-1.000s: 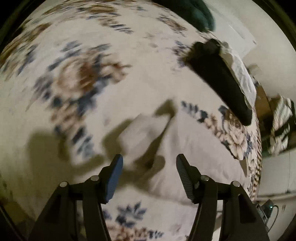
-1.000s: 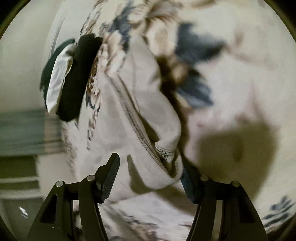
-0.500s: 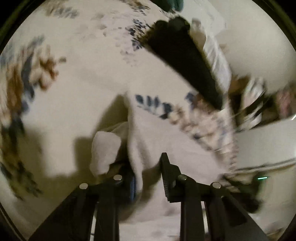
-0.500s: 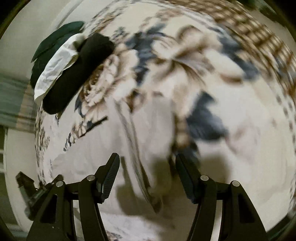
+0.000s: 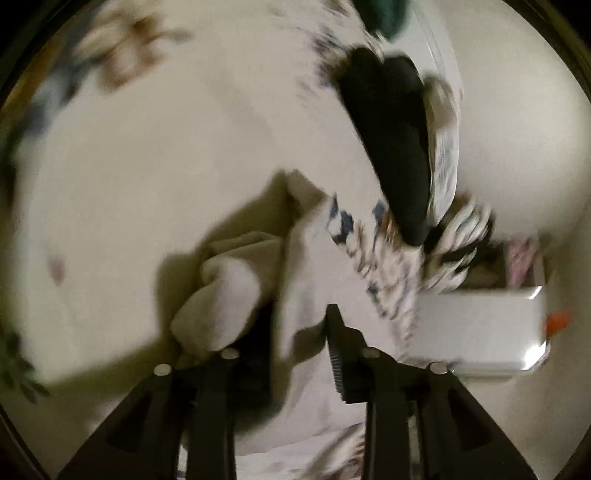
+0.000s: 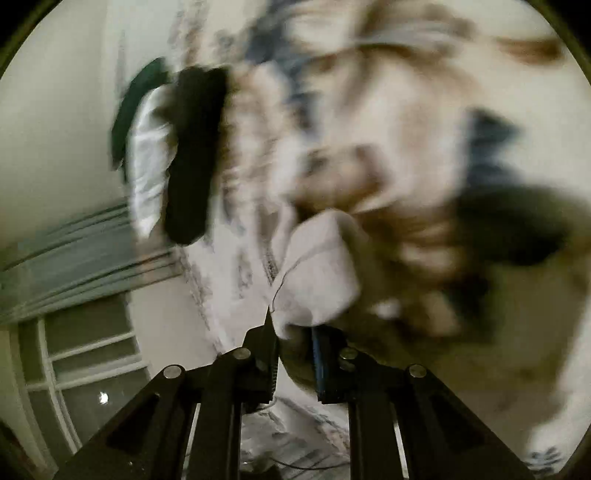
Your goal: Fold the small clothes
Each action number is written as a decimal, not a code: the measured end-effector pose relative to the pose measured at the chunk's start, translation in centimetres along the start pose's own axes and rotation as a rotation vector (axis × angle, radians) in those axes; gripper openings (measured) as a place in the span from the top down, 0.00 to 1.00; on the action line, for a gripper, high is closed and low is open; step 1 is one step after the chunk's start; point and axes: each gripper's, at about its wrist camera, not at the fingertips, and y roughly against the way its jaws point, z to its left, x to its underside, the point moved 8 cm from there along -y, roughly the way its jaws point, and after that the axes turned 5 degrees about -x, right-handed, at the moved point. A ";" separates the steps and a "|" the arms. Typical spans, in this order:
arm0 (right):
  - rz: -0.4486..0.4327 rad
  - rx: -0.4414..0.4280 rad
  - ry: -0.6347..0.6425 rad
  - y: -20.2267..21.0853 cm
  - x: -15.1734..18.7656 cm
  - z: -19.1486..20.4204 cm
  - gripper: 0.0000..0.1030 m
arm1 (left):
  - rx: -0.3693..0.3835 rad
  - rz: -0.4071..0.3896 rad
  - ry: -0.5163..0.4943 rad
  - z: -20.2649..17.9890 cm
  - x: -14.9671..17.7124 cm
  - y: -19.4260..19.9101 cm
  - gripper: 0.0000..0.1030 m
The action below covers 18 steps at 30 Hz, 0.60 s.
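Note:
A small pale grey garment (image 5: 229, 295) lies bunched on the floral bedspread (image 5: 147, 166). One fold of it stands up between the jaws of my left gripper (image 5: 299, 325). Those jaws are opening, and a shadowed gap shows beside the right fingertip (image 5: 334, 332); cloth hides the left one. In the right wrist view another corner of the same garment (image 6: 317, 269) sits between the jaws of my right gripper (image 6: 291, 328). These jaws are closing and stand narrow, with the pads pinching the cloth's edge. Both views are blurred.
A black folded garment (image 5: 391, 140) lies on a white one (image 5: 447, 147) at the bed's far edge, with something dark green (image 5: 384, 14) beyond. A striped cloth (image 5: 458, 243) and a white box (image 5: 476, 325) sit to the right. The right wrist view shows a window frame (image 6: 85, 369) at lower left.
The left gripper dropped onto the garment, closed on a fold, then widened again. The right gripper swung across the bed and closed from wide onto the garment's corner.

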 end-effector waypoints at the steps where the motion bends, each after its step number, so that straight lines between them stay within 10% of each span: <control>1: 0.005 0.036 0.029 -0.1 0.1 0.0 0.63 | -0.024 0.003 -0.035 -0.5 0.0 -0.2 0.60; 2: 0.006 0.076 0.060 -0.2 0.2 0.2 0.45 | -0.060 0.009 -0.083 -1.3 0.0 -0.4 0.51; 6: 0.015 0.244 0.338 -1.6 1.6 3.4 0.43 | -0.145 0.020 -0.204 -3.4 0.5 -1.7 0.29; 8: 0.014 0.376 0.524 -3.3 2.5 4.8 0.66 | -0.158 0.014 -0.222 -3.9 0.5 -1.8 0.30; 10: 0.066 0.301 0.489 -4.2 3.2 5.5 0.77 | -0.138 0.010 -0.214 -4.0 0.6 -1.3 0.30; 14: 0.150 -0.163 0.130 -3.3 2.4 4.9 0.81 | -0.125 0.010 -0.182 -2.8 0.5 -0.6 0.30; 18: 0.078 0.031 0.043 -1.2 0.3 -0.6 0.56 | -0.140 0.017 -0.192 -3.0 0.6 -0.4 0.30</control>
